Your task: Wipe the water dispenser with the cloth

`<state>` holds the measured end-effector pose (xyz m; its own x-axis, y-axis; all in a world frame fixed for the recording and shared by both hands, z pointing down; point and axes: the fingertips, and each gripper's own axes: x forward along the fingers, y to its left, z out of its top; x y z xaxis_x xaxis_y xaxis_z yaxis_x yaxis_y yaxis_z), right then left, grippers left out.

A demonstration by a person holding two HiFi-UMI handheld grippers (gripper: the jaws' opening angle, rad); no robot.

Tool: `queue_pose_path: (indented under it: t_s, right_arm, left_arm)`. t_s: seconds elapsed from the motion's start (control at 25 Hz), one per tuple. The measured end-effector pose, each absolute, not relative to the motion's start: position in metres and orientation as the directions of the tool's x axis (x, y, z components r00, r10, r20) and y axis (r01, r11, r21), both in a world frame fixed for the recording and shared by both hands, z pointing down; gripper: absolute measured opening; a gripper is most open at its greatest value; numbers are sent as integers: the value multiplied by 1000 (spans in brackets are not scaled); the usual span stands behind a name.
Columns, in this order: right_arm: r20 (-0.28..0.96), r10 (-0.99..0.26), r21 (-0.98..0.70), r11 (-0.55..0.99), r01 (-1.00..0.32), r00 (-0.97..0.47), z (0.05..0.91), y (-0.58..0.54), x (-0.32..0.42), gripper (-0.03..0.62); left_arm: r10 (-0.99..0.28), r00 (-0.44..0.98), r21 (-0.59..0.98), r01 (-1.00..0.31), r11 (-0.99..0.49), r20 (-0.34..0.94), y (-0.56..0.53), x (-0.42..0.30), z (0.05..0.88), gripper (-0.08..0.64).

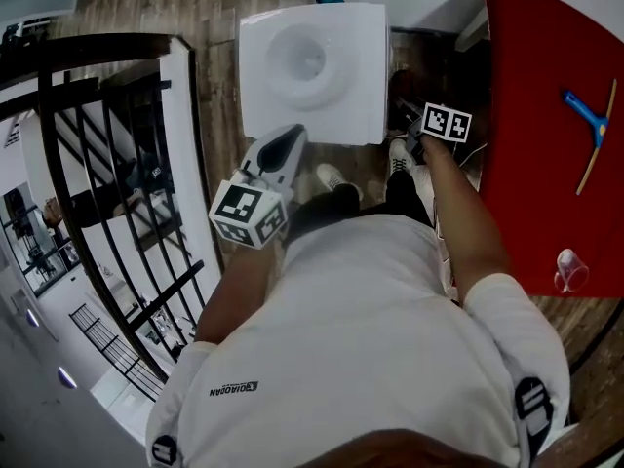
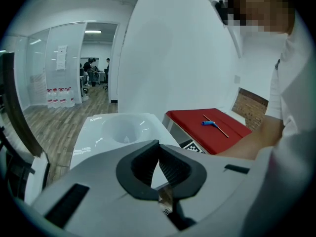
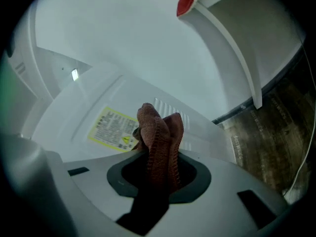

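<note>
Clamps the reddish-brown cloth [image 3: 158, 132] tight in the right gripper [image 3: 159, 168], low at the near right of the water dispenser [image 1: 356, 37], facing its labelled panel; contact unclear. Keeps the left gripper [image 2: 159, 148] closed and empty by the top's near edge. Hides cloth and right jaws in the head view.

We hold our left gripper [image 1: 284, 148] at the near edge of the white water dispenser [image 1: 312, 66]. Our right gripper [image 1: 430, 131] hangs lower, between its right side and the red table [image 1: 546, 96].
</note>
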<state>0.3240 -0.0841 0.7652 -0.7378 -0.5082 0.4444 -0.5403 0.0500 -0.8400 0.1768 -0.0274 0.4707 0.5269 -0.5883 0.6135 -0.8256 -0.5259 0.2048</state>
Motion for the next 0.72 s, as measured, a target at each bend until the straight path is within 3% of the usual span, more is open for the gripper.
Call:
queue_pose_path:
  t_s: [0.4,0.72]
  right_arm:
    - [596,-425,-787,-140,-601,-681,855,-82,331,86]
    - [638,-392,-754,-143,-642,-663,865,-85,336,86]
  left_arm:
    - [-554,518,211,-826,-524,652,-25,179,481,-3]
    - [-558,523,213,-824,-525,644,-28,182,485,-3]
